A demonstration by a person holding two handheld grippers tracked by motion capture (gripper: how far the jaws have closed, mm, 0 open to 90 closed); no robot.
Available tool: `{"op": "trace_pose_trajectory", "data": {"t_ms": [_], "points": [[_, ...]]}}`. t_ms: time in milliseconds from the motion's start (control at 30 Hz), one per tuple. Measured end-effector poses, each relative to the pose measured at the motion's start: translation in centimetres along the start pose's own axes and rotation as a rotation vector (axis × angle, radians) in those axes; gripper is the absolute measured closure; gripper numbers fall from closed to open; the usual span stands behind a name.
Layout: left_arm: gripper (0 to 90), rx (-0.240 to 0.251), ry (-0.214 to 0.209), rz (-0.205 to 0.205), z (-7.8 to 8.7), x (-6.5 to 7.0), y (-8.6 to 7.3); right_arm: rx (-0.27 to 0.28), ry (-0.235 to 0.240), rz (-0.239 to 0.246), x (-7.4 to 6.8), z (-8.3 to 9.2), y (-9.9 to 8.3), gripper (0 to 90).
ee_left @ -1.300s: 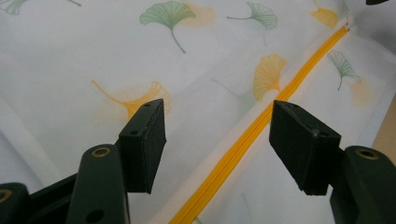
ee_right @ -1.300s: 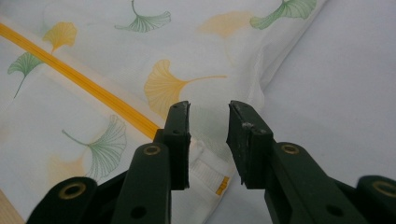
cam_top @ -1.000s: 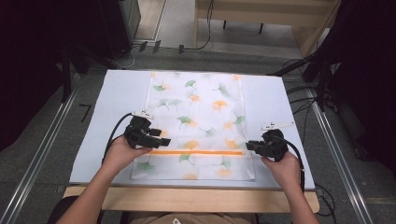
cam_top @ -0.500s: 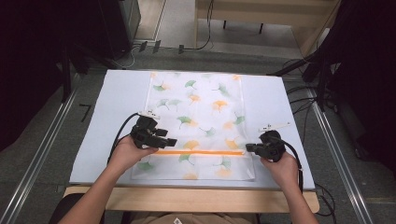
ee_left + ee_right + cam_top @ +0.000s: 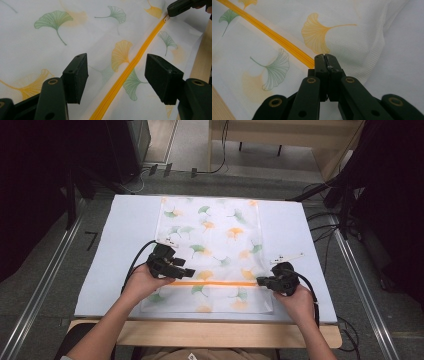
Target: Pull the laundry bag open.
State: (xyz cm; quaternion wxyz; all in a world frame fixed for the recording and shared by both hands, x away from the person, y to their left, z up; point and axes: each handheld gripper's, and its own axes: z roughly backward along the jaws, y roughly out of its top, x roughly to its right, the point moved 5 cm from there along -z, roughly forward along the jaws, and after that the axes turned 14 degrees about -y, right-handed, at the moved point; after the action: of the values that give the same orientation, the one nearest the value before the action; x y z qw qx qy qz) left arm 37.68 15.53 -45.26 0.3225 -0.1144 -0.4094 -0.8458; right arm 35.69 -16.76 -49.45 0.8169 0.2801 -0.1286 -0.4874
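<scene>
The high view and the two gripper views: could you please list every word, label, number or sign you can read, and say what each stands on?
"7": a dark mark like this numeral on the grey floor left of the table; it may be just a mark.
Small white tag on the person's clothing at the bottom edge: too small to read.
Cloth cover, orange zipper, left gripper, right gripper: leaf pattern only, no text.

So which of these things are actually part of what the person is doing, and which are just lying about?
In use:
- white mesh bag with ginkgo-leaf print
- its orange zipper
- small metal zipper pull, pinched in the right tool
- left tool, jaws open astride the zipper

Just lying about:
- pale grey table mat
- black cables on the floor
</scene>
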Motion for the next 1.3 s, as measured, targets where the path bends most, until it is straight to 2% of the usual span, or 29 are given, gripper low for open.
{"op": "trace_pose_trajectory", "data": {"t_ms": [100,433,600,833,1033,1300], "points": [[35.9,-0.012,-0.002,-0.011,-0.2,0.1,0.1,0.018,-0.002,-0.011,0.2,0.4,0.0,89.9],[36.0,-0.018,-0.01,-0.026,-0.7,0.3,0.5,0.021,-0.061,-0.033,1.6,1.5,-1.0,83.5],[36.0,-0.021,-0.013,-0.031,-0.9,0.3,0.6,0.005,-0.084,-0.008,1.9,1.2,-1.6,76.5],[36.6,-0.021,-0.014,-0.035,-1.2,0.3,0.9,0.017,-0.092,0.006,2.0,1.2,-2.1,69.6],[36.6,-0.031,-0.018,-0.038,-1.5,0.3,1.0,0.032,-0.105,0.053,1.9,1.0,-2.5,59.1],[36.5,-0.034,-0.02,-0.032,-1.7,0.2,1.0,0.048,-0.127,0.102,1.4,0.1,-2.3,58.3]]}}
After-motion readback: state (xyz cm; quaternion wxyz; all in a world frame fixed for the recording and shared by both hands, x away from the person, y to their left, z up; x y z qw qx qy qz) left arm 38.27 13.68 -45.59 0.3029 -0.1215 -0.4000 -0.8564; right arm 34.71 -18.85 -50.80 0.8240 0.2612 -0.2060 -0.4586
